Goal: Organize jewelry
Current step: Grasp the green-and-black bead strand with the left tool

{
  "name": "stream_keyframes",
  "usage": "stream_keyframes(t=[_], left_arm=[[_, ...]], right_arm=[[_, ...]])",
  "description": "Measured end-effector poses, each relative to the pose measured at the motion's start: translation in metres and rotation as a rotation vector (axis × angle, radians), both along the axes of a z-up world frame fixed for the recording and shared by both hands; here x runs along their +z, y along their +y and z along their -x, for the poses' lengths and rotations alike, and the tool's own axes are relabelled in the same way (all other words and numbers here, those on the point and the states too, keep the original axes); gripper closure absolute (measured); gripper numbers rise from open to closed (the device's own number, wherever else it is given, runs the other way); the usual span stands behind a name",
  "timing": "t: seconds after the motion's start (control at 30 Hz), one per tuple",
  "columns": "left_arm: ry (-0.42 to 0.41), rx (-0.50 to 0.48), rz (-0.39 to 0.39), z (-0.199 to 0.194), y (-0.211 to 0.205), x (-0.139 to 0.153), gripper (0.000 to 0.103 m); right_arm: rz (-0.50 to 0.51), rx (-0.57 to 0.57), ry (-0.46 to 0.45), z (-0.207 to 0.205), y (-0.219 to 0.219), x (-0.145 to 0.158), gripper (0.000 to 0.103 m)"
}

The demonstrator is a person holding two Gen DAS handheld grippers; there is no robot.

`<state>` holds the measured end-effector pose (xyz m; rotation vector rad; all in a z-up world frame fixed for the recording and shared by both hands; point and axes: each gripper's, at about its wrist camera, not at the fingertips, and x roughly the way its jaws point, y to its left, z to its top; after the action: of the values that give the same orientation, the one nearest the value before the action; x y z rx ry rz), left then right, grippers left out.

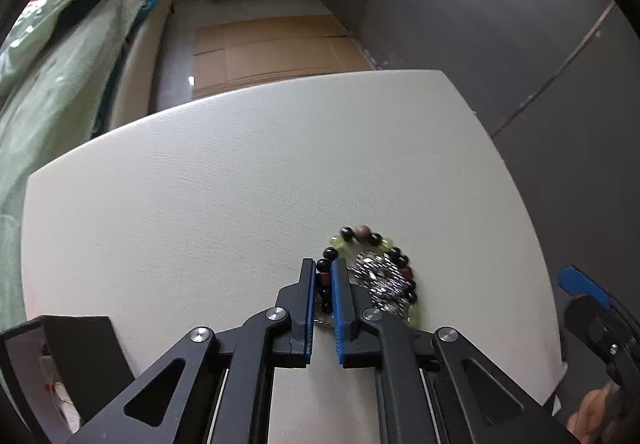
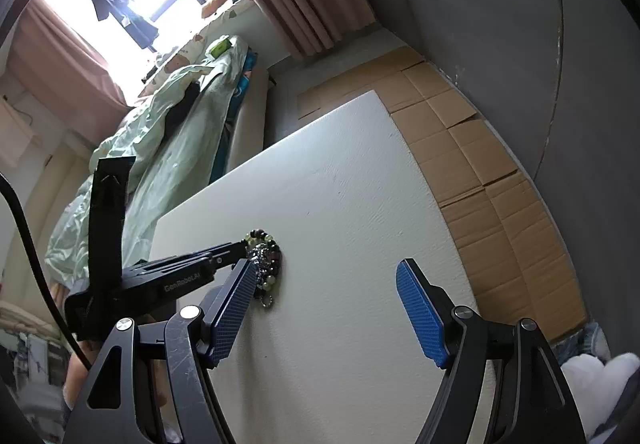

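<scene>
A pile of jewelry lies on the white table (image 1: pixel 200 184): a beaded bracelet (image 1: pixel 362 236) of black, yellow-green and brown beads, and a silver chain (image 1: pixel 380 278) bunched inside it. My left gripper (image 1: pixel 322 270) is nearly shut, its blue pads on either side of the bracelet's left strand of dark beads. In the right wrist view the pile (image 2: pixel 266 258) sits at the tip of the left gripper (image 2: pixel 245 244). My right gripper (image 2: pixel 326 276) is wide open and empty, above the table to the right of the pile; it also shows at the left wrist view's right edge (image 1: pixel 580 284).
A black open box (image 1: pixel 60 356) with small items inside stands at the table's near left corner. A bed with green bedding (image 1: pixel 48 64) runs along the left. Flattened cardboard (image 1: pixel 272 52) covers the floor beyond the table, by a grey wall.
</scene>
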<state>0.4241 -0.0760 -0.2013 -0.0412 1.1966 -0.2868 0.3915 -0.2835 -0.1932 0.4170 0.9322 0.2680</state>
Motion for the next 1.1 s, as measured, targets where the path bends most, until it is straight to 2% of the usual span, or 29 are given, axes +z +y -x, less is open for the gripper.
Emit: stream_keyframes(t=[0.1,0.27,0.43,0.67,0.8,0.9,1.1], left_arm=[[-0.035,-0.003,0.013,0.006,0.000,0.012,0.095],[-0.086,-0.013,0.109,0.018,0.007,0.038,0.095],[-0.121,-0.025,0.151,0.027,0.007,0.055,0.095],[-0.182,0.003,0.192,0.041,0.029,0.082,0.095],[-0.196,0.031,0.201,0.043,0.046,0.089,0.095],[-0.205,0.055,0.205,0.046,0.060,0.094,0.095],[-0.223,0.094,0.214,0.054,0.084,0.102,0.095]], right_arm=[[-0.008,0.005,0.005,-0.002,0.002,-0.001,0.029],[-0.025,0.012,0.008,-0.004,0.009,-0.004,0.033],[-0.031,0.012,0.012,-0.006,0.012,-0.005,0.034],[-0.031,0.059,0.018,-0.010,0.032,-0.008,0.034],[-0.008,0.087,0.025,-0.018,0.047,-0.009,0.035],[0.034,0.110,0.036,-0.026,0.061,-0.011,0.040],[0.109,0.155,0.049,-0.039,0.085,-0.014,0.042]])
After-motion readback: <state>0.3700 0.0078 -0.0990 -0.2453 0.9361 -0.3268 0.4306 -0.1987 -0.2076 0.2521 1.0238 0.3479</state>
